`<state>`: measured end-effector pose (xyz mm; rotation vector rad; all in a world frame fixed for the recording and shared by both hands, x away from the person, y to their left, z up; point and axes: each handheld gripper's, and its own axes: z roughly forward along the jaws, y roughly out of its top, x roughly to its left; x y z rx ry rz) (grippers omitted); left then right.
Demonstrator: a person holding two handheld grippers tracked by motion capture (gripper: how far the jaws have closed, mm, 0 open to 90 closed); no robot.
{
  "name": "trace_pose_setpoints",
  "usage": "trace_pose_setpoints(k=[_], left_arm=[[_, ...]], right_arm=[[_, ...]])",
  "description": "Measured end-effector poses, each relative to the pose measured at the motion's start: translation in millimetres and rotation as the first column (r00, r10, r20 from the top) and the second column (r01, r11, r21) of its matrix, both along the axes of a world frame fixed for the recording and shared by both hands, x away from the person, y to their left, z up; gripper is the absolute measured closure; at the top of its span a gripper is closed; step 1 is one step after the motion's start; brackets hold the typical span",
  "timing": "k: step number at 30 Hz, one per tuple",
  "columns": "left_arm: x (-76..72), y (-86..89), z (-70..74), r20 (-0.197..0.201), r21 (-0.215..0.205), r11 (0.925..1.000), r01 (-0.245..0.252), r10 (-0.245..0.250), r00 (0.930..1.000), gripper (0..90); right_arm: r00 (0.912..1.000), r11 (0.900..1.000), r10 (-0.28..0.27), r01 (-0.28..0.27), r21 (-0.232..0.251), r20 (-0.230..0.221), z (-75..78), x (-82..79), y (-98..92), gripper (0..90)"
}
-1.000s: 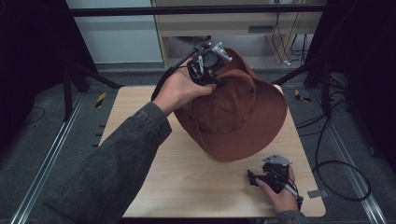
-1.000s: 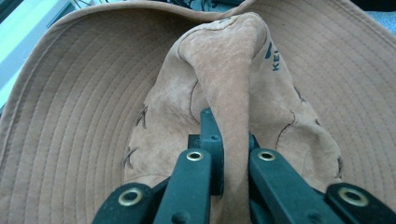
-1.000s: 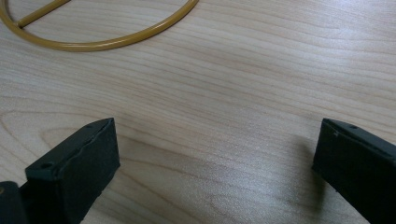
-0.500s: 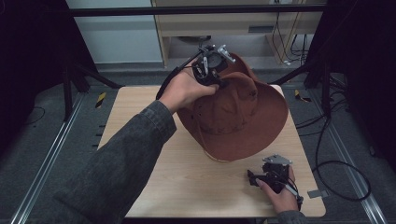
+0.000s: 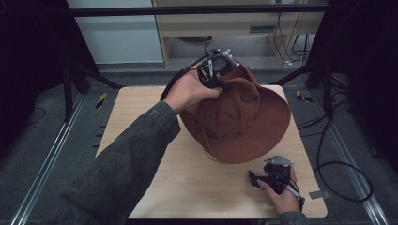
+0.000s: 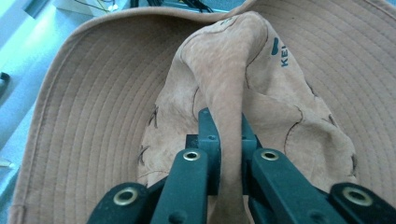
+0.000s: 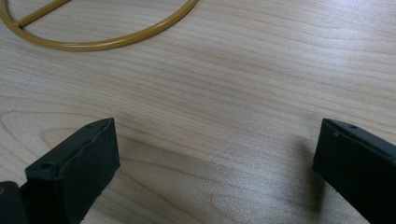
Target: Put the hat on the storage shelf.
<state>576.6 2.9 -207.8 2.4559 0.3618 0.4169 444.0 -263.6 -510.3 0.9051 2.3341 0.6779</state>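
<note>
Suede of the brown hat (image 6: 224,88) sits pinched between the jaws of the left gripper (image 6: 225,140), crown folded, brim spreading beyond over the table (image 5: 141,122). Right gripper (image 7: 215,163) rests low, jaws wide, just short of a yellow ring (image 7: 116,39).

Left gripper (image 5: 217,70): black body, brass-ringed screws, black cable. Right gripper (image 5: 273,176): black, grey three-cornered plate on top. Sleeve (image 5: 126,159): dark grey, coarse weave.

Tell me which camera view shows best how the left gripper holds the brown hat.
The left gripper view: the left gripper is shut on a fold of the brown hat. The high view shows the hat hanging from it; the right gripper view shows bare wooden table.
</note>
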Motion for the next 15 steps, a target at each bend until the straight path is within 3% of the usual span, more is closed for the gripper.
trace_pose_setpoints(k=[15], left_arm=[[4.0,-0.2,-7.1,-0.025,-0.023,0.9997,-0.001,0.0,0.9997,85.4]], right_arm=[[1.0,1.0,0.0,0.0,0.0,0.0,0.0,0.0,0.0,0.5]])
